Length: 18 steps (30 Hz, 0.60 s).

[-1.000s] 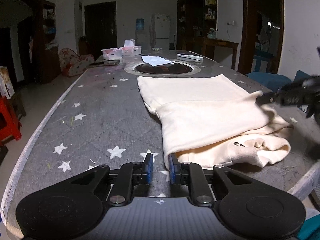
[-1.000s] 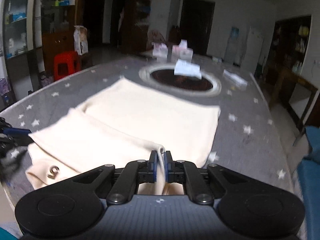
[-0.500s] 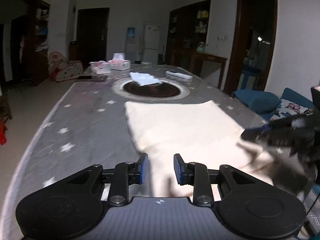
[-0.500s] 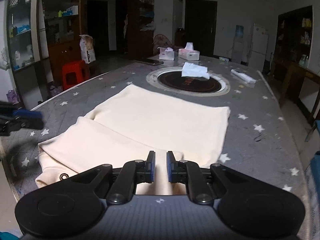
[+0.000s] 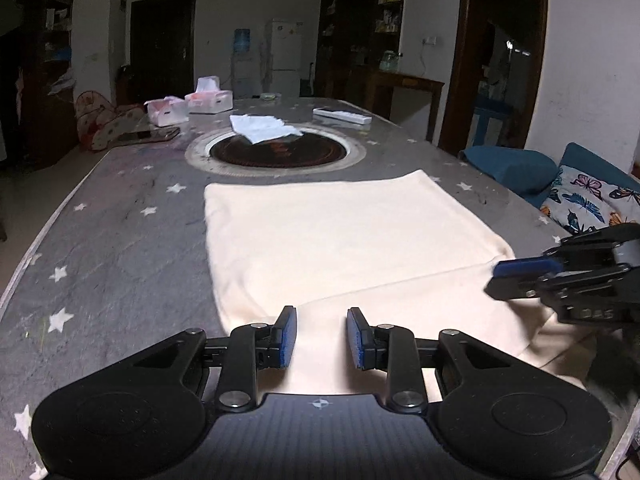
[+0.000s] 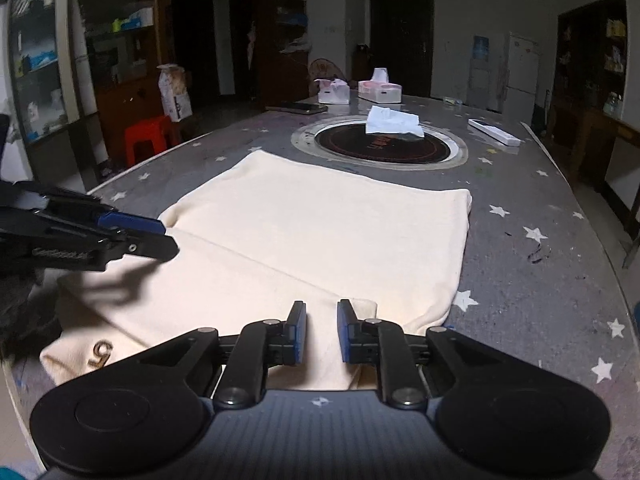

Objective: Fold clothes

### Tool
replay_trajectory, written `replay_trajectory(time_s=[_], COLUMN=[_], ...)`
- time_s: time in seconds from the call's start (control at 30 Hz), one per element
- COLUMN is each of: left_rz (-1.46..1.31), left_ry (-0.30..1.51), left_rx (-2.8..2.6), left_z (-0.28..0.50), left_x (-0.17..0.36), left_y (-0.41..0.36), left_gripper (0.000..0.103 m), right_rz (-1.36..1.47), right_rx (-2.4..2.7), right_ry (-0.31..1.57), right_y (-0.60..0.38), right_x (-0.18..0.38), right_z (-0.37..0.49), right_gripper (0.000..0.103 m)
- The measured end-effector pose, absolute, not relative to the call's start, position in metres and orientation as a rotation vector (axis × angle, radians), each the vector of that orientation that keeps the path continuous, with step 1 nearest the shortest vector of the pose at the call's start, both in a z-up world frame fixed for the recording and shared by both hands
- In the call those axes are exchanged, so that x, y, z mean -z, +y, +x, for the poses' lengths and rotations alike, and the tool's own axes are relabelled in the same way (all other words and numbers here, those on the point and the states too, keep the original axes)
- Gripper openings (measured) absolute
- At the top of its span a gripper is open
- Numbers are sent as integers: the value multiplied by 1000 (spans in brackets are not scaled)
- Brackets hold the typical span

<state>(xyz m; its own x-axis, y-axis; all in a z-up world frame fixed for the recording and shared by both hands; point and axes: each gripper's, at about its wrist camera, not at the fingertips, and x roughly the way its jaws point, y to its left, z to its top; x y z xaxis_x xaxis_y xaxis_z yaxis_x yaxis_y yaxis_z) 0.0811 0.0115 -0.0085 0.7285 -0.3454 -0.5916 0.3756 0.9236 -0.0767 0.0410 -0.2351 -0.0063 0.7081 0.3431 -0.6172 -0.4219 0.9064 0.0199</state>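
Observation:
A cream garment (image 5: 344,240) lies flat on the grey star-patterned table (image 5: 120,240), with a folded layer across its near part. In the right wrist view the garment (image 6: 320,232) shows a small dark logo at its near left corner. My left gripper (image 5: 321,336) is open and empty, just above the near left part of the fold. My right gripper (image 6: 321,330) is open and empty over the near right part. Each gripper shows in the other's view: the right gripper (image 5: 532,276) hovers over the right edge, the left gripper (image 6: 148,236) over the left edge.
A round black hotplate (image 5: 276,150) with a white cloth (image 5: 264,128) on it sits in the table beyond the garment. Tissue boxes (image 5: 208,98), a phone (image 5: 148,136) and a white remote (image 5: 342,115) lie farther back. A blue sofa (image 5: 532,172) stands at the right.
My right gripper let go of the folded cloth edge and opened. My left gripper opened wider. Both moved in over the garment, and the fold now lies flat.

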Motion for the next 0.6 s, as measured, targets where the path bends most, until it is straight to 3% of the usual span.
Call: replay_trajectory(time_s=[0.6], left_rz=[183], left_ry=[601], left_rx=[475], left_z=[30], left_x=[7], left_y=[2], left_gripper=[37], right_rz=[-180], right_rx=[-477], right_ry=[668], right_y=[-230], right_x=[6], right_z=[2], right_gripper=[24])
